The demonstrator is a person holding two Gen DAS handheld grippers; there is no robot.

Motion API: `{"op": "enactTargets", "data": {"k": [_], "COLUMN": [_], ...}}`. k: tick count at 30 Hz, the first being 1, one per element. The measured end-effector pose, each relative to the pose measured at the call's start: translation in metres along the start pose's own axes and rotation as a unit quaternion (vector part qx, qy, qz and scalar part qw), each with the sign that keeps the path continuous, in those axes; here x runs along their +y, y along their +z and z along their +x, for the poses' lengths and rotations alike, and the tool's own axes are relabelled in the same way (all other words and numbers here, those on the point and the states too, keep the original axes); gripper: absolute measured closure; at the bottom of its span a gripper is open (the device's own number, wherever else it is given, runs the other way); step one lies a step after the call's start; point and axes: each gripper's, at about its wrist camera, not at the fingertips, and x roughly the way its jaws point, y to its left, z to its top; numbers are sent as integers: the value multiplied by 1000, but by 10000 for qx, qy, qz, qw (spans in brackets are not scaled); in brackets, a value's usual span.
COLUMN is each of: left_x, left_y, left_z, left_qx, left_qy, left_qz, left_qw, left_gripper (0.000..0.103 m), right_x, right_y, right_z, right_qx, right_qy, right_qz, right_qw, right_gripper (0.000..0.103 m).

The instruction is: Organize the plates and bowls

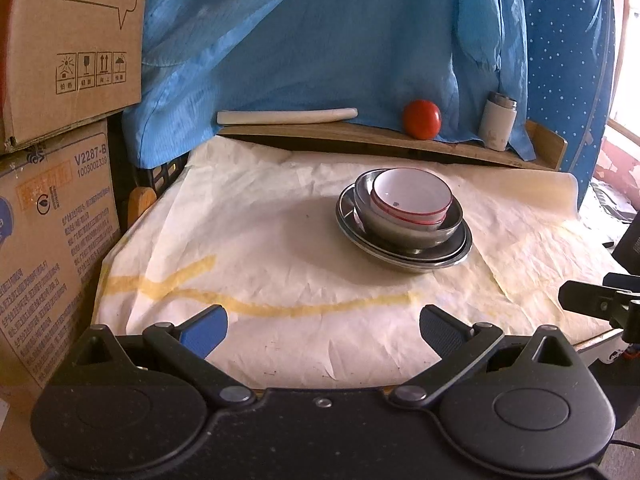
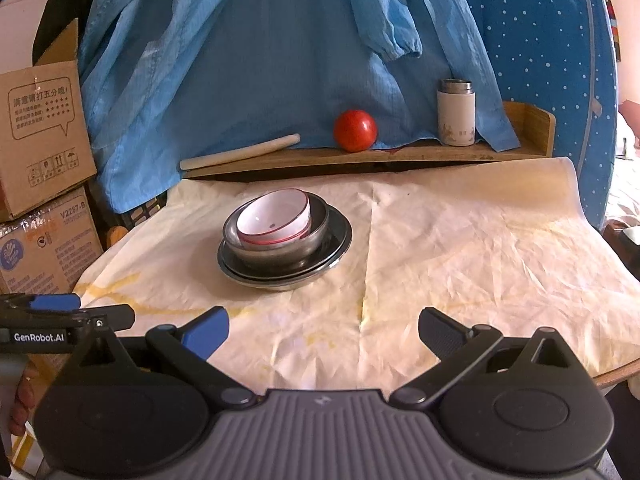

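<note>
A white bowl with a red rim (image 1: 412, 196) (image 2: 276, 214) sits tilted inside a steel bowl (image 1: 408, 228) (image 2: 280, 250), which rests on stacked steel plates (image 1: 456, 254) (image 2: 340, 248) on the paper-covered table. My left gripper (image 1: 324, 326) is open near the table's front edge, well short of the stack, holding nothing. My right gripper (image 2: 324, 326) is also open and empty, back from the stack. The left gripper's side (image 2: 60, 316) shows at the left of the right wrist view.
A wooden shelf (image 1: 360, 136) (image 2: 360, 156) at the back carries a red ball (image 1: 421, 119) (image 2: 355, 130), a white flask (image 1: 498, 121) (image 2: 456, 114) and a white rolled stick (image 1: 286, 115) (image 2: 240, 152). Cardboard boxes (image 1: 56, 160) (image 2: 40, 140) stand left. Blue cloth (image 1: 320, 40) hangs behind.
</note>
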Motion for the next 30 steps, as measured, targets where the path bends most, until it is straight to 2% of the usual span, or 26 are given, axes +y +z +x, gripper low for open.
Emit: {"op": "enactTargets", "data": {"k": [30], "left_x": [-3], "left_y": [2], "left_z": [-1], "left_qx": [-11], "left_qy": [22], "left_qz": [33], "left_qw": [10000], "left_gripper": [1], "right_x": [0], "right_y": [1], "right_z": [-2], "right_qx": [7], "right_qy": [12], "right_qz": [16], "right_qw": [10000], "right_gripper": [0]}}
